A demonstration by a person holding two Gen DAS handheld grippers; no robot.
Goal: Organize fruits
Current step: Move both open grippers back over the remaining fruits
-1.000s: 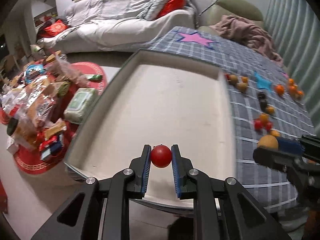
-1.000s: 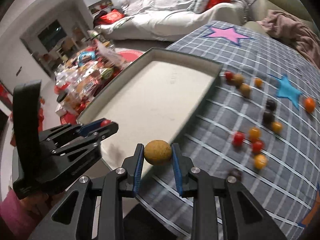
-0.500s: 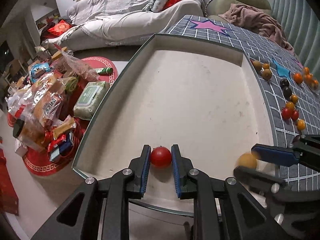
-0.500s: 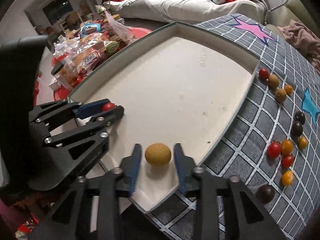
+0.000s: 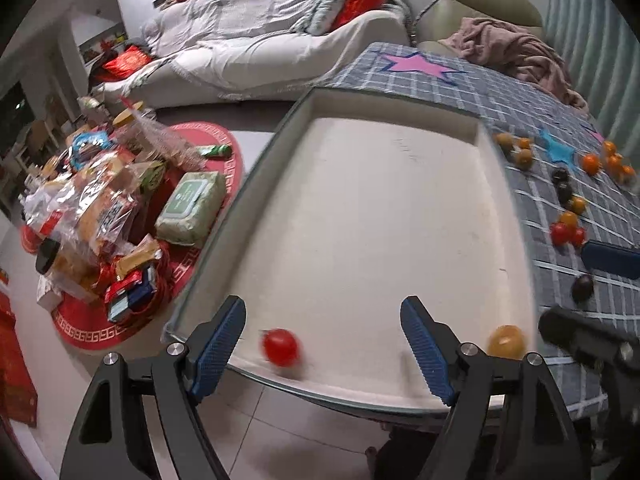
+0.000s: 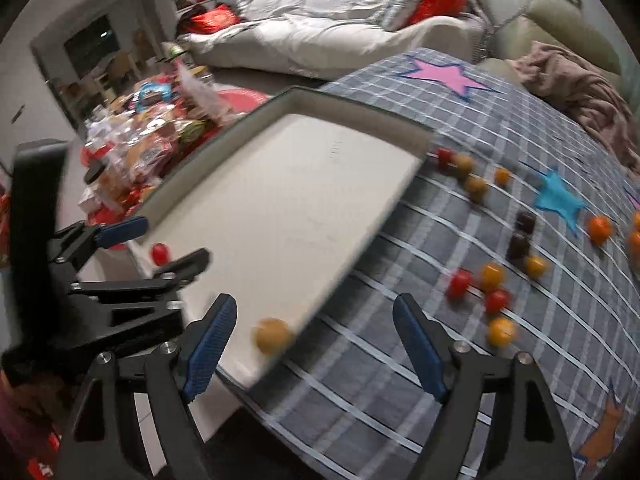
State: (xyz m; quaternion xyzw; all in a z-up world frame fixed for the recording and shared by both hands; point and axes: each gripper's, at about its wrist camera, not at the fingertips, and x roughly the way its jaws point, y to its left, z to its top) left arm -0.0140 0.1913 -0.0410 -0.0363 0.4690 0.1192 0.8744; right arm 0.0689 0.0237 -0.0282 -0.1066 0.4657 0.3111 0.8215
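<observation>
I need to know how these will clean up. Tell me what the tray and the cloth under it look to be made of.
Tray: seems a stiff board or plastic with a matte cream floor and a darker raised rim; no shine, faint scuff marks. Which of the two, I cannot tell.
Cloth: looks like woven fabric, grey with pale check lines and sewn-on coloured stars; it drapes softly over the edge.

A white sofa [image 5: 260,40] with red cushions [image 5: 360,0] stands at the back. Snack packets [image 5: 92,208] crowd a red rug [image 5: 192,248]. A pink blanket [image 5: 516,52] lies crumpled.
</observation>
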